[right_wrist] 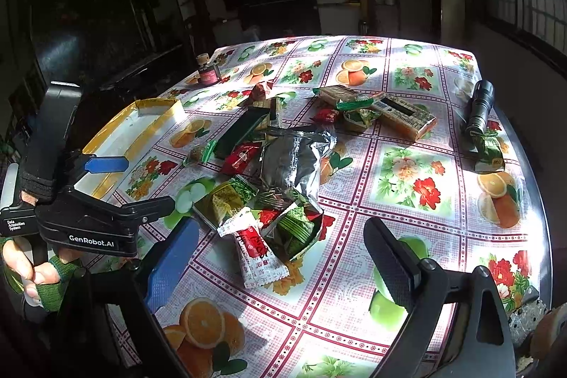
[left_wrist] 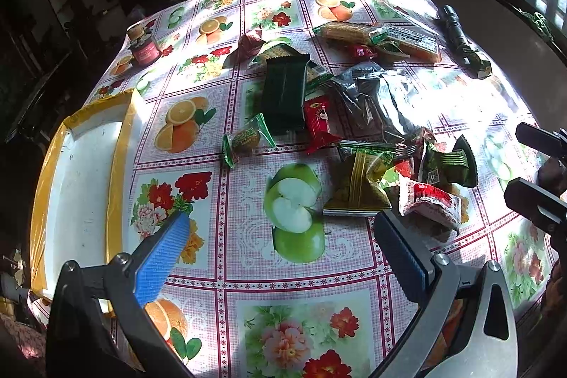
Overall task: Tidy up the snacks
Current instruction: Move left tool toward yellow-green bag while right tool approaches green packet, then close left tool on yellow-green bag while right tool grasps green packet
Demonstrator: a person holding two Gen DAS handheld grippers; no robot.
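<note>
Left wrist view: the left gripper (left_wrist: pixel 285 232) hovers over the near part of the table (left_wrist: pixel 226 286), its jaws spread wide apart with nothing between them. Below the gap lies bare tablecloth printed with a green apple. To the left, at the table's edge, sits a white tray with yellow rim (left_wrist: pixel 120 165). The snacks lie in a loose heap in the middle of the table: a dark green wafer pack (left_wrist: pixel 283 94), a large silver foil bag (left_wrist: pixel 375 101) to its right, a small green-wrapped cake (left_wrist: pixel 248 140) on the near left of the heap, an olive-gold packet (left_wrist: pixel 361 186) and a red and white packet (left_wrist: pixel 428 201) nearest the right finger. Farther off rest two long orange biscuit packs (left_wrist: pixel 382 38), with a black flashlight (left_wrist: pixel 455 27) at the far right and a small jar (left_wrist: pixel 143 46) at the far left. The right gripper (left_wrist: pixel 531 169) shows at the right edge of this view.

In the right wrist view, the right gripper (right_wrist: pixel 283 257) also stands wide open and empty, the red and white packet (right_wrist: pixel 260 254) lying on the cloth between its fingers and a green packet (right_wrist: pixel 301 229) just beyond. The left gripper (right_wrist: pixel 141 183) hangs at the left, jaws apart, near the tray (right_wrist: pixel 170 116).
</note>
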